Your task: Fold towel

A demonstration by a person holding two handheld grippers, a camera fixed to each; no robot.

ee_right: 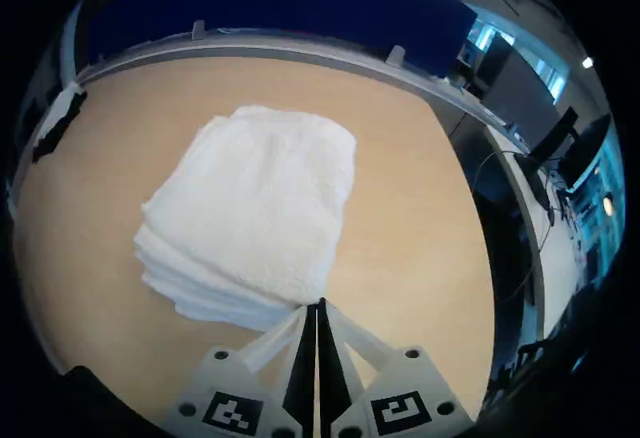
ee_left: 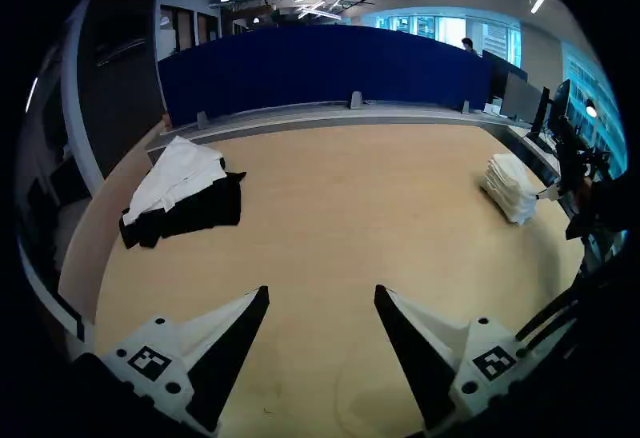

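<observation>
On the desk [ee_right: 400, 222], towel stack [ee_right: 256, 198] is lying, likely soft, light, best corner-pinched; right gripper [ee_right: 318, 308] is resting clenched there, left gripper [ee_left: 320, 287] released.

Towel stack [ee_right: 256, 198]: white terry, several folded layers, lying flat, approx. square w/ rounded corners. Layer edges fan out at near-left side. Pos.: right side of table [ee_right: 416, 222]. Loose white towel [ee_left: 176, 174]: unfolded, rumpled, draped over black cloth [ee_left: 200, 210], far left, well apart from stack.
</observation>
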